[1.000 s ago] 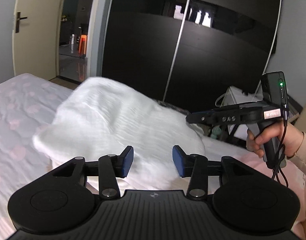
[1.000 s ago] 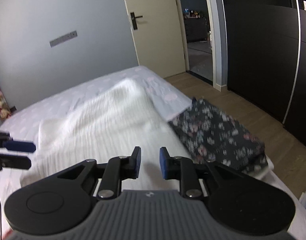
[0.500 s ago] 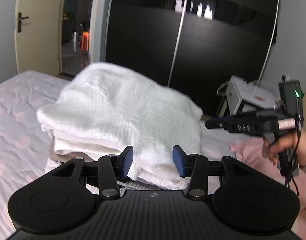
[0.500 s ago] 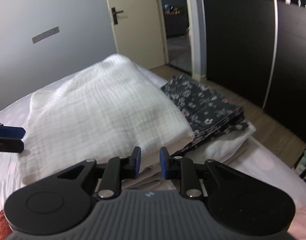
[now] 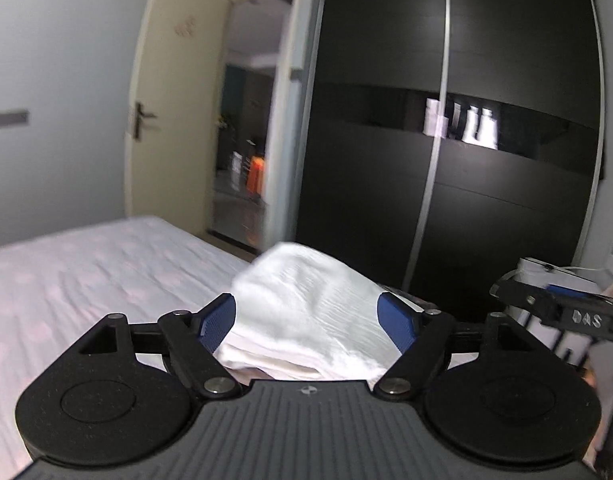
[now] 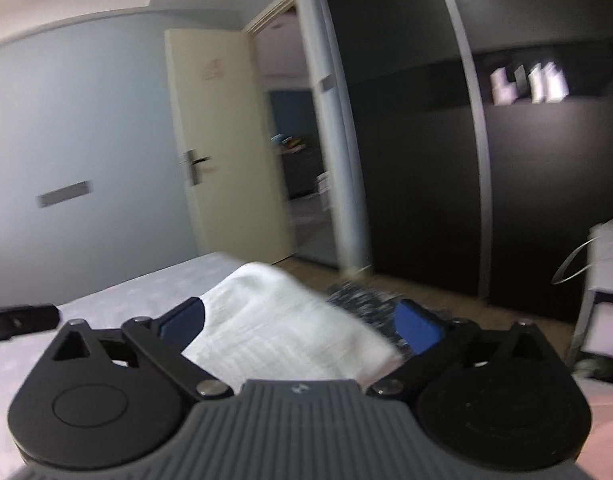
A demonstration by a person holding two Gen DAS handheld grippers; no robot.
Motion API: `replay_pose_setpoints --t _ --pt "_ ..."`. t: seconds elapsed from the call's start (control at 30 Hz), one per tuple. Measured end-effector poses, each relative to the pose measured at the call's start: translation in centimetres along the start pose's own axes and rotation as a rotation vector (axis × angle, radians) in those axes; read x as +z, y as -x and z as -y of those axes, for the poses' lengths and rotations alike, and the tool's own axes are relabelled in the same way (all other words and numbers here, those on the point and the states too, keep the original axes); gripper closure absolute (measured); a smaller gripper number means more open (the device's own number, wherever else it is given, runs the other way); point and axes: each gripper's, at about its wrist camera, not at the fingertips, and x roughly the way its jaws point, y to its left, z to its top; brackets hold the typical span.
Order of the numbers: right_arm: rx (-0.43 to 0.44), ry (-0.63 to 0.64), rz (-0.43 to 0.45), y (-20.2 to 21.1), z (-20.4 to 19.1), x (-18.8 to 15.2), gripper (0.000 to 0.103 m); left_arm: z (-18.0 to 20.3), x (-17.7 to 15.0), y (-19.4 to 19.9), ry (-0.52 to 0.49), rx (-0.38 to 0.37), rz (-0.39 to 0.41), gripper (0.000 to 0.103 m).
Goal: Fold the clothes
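So the biggest thing in both views is the black wardrobe filling the far right, with the open cream door on the far left of it. Below that, the bed with its pale pink-spotted sheet spreads across the near left. On the bed's right part sits the folded white garment, stacked on another pale folded layer, and in the right wrist view a dark floral folded piece pokes out just beyond it on the right. The left gripper has its jaws spread wide with nothing in them; the white garment shows in the gap between the blue pads, a bit beyond them, not touching as far as I can tell. Same deal for the right gripper: wide open, holding nothing, white garment right in front between the fingers. Everything's a bit motion-blurred.
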Motion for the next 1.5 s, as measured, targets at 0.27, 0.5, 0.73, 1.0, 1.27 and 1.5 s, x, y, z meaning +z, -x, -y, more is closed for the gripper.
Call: replay_pose_setpoints --t 0.27,0.5,0.73,1.0,1.27,1.5 --pt "0.012 -0.04 0.004 4.6 -2.6 -0.5 0.001 0.4 -1.4 2.7 0.019 0.101 0.029 0.019" --pt "0.083 -0.037 -0.099 5.5 -3.3 -1.2 0.001 0.2 -3.3 2.3 0.075 0.119 -0.05 0.019" --pt "0.032 -0.033 -0.197 4.7 -4.3 -3.6 0.001 -0.2 -6.2 1.5 0.11 0.117 -0.141 0.019" --pt "-0.002 -0.011 -0.283 4.0 -3.8 -6.3 0.001 0.6 -8.6 -0.1 0.105 0.135 -0.201 0.019" --pt "0.011 -0.001 -0.297 3.5 -3.8 -7.1 0.001 1.0 -9.0 -0.5 0.099 0.123 -0.219 0.019" --pt "0.019 -0.008 -0.302 3.5 -4.1 -7.4 0.001 1.1 -8.7 -0.1 0.103 0.126 -0.206 0.019"
